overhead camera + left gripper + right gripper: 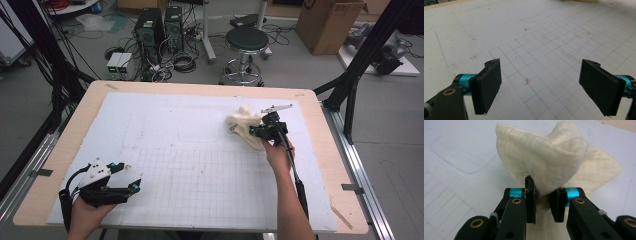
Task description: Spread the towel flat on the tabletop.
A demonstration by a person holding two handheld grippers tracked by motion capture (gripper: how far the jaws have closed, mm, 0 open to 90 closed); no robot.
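A white gridded mat (200, 165) covers a wooden table (65, 145); behind it stand a stool (246, 42), computer towers (150, 27) and a cardboard box (327, 22). The cream cloth (554, 162) sits bunched at the mat's far right, pinched between the right gripper's (544, 202) jaws, seemingly lifted slightly. The left gripper (541, 85) rests near-left, jaws spread wide, well apart from the cloth.

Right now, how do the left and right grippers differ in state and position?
The left gripper stands wide open, holding nothing; the right gripper is shut on the crumpled cream cloth. The left sits at the near left of the white gridded mat; the right is farther, to the right. Both have black jaws.
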